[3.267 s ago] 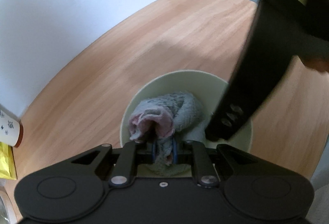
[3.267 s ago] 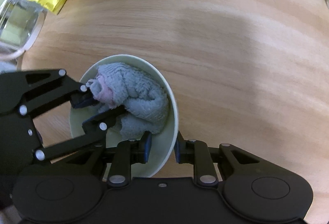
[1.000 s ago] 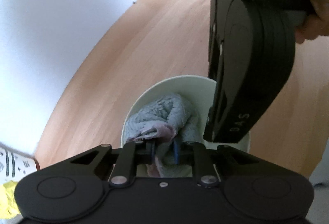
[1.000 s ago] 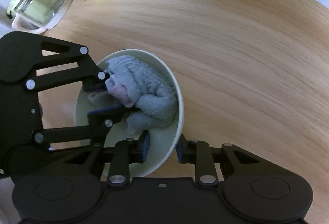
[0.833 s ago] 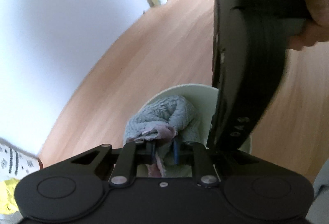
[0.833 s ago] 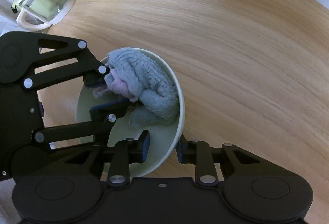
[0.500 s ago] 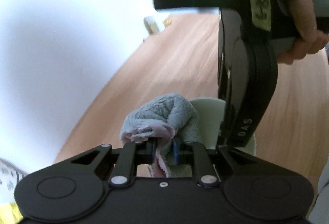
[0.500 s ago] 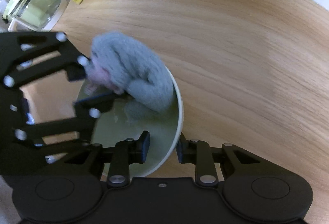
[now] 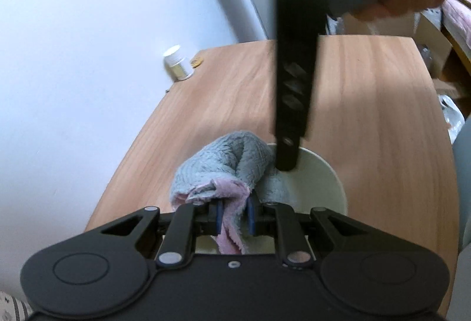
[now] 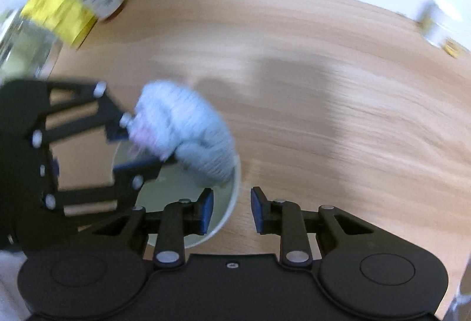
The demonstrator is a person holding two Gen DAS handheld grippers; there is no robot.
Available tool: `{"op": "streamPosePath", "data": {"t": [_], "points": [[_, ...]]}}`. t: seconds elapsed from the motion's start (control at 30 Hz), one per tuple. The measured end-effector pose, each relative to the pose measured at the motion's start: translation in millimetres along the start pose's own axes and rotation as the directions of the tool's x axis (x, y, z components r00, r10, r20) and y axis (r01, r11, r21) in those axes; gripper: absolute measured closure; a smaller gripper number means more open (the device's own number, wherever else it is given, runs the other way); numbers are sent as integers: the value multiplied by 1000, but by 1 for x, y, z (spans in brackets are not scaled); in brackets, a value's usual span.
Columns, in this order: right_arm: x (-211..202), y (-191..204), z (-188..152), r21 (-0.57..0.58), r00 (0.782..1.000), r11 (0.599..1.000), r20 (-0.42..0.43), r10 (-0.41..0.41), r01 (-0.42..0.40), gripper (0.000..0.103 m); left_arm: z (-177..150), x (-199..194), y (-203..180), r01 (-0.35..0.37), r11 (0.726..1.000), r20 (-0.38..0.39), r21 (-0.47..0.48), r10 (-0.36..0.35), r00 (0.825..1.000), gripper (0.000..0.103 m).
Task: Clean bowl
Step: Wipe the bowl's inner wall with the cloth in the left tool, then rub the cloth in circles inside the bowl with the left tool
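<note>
Bowl (image 10: 234, 203): round, smooth, pale; rim between spread right gripper (image 10: 231, 210) pads, untouched. Fluffy grey-pink terry cloth (image 9: 223, 170) pinched by left gripper (image 9: 234, 216).

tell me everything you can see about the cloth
The cloth is a bunched terry towel, grey-blue on the outside with a pink layer showing at the pinched end. The left gripper is shut on that pink end, a frayed strip hanging below the pads. The bundle is lifted above the pale bowl, over its rim on the side toward the wall. Whether its lower fold touches the bowl cannot be told. In the right wrist view it is blurred.
</note>
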State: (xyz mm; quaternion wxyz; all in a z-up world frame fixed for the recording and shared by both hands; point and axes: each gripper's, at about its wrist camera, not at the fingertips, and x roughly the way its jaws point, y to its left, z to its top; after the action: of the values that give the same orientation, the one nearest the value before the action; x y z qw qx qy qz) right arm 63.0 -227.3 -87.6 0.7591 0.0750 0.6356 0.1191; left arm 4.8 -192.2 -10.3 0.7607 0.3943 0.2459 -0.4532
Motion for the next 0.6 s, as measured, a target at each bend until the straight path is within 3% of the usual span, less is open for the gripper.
{"op": "streamPosePath", "data": {"t": [0.1,0.17,0.27,0.4,0.6], "points": [[-2,-9,-6,71,1000,997,24,3,-4,80,-3,-2,-3,5,1000,-17,3,-4,1000,88],[1,-13,-7,99,999,994,20,51,-53,86,-4,-3,-6,10,1000,-29,1,-10,1000,88],[6,-7,-4,55,1000,998,7,26,-26,92,1,-15,-10,15,1000,-45,1,-15,999,88],[9,7,-1,-37,1000,999,-13,-17,17,91,1,-22,-17,15,1000,-52,9,-15,999,88],[8,7,2,-43,999,999,-29,-18,16,90,-8,-37,-19,62,998,-36,23,-61,997,88]]}}
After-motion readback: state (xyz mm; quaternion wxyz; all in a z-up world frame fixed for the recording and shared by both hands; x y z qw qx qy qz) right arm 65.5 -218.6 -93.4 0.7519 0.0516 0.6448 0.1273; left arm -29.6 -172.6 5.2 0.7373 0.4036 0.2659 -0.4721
